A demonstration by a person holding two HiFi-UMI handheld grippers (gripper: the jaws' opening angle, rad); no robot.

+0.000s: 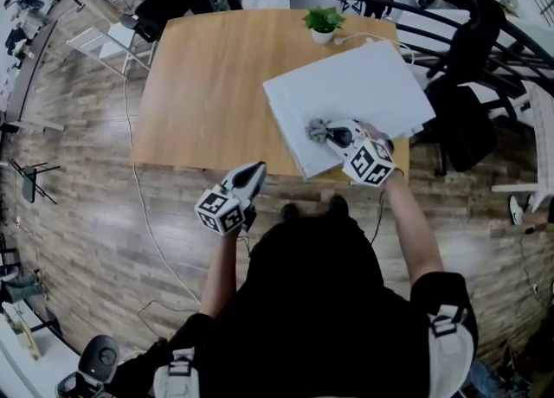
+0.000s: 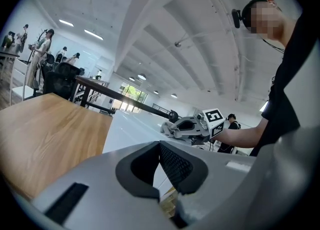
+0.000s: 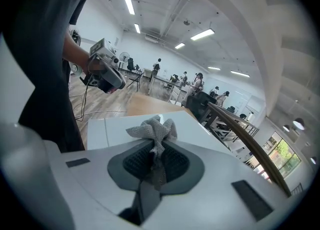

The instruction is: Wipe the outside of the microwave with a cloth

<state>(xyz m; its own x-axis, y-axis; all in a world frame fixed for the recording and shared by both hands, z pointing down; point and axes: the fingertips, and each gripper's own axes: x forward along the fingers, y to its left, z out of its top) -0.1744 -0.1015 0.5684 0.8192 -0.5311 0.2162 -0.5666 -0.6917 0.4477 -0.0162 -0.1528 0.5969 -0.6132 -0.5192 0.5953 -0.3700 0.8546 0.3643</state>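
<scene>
On my left, the left gripper (image 1: 253, 172) hangs off the near edge of the wooden worktop (image 1: 199, 85), over the plank floor (image 1: 86, 215) and clear of everything. In its own view, the left gripper's (image 2: 160, 147) jaws are clenched together with nothing between them. To the right of it, the white microwave (image 1: 355, 93) sits on the worktop's right part, turned at an angle, with its top face towards me. A small potted plant (image 1: 323, 22) stands just beyond its far corner. The grey cloth (image 1: 317, 130) lies bunched on the microwave's top near the front edge. The right gripper (image 1: 334, 136) is there too; in its own view, the right gripper's (image 3: 156, 160) jaws are grasping the cloth (image 3: 152, 130), whose crumpled end sticks out past the tips over the white top (image 3: 112, 129).
</scene>
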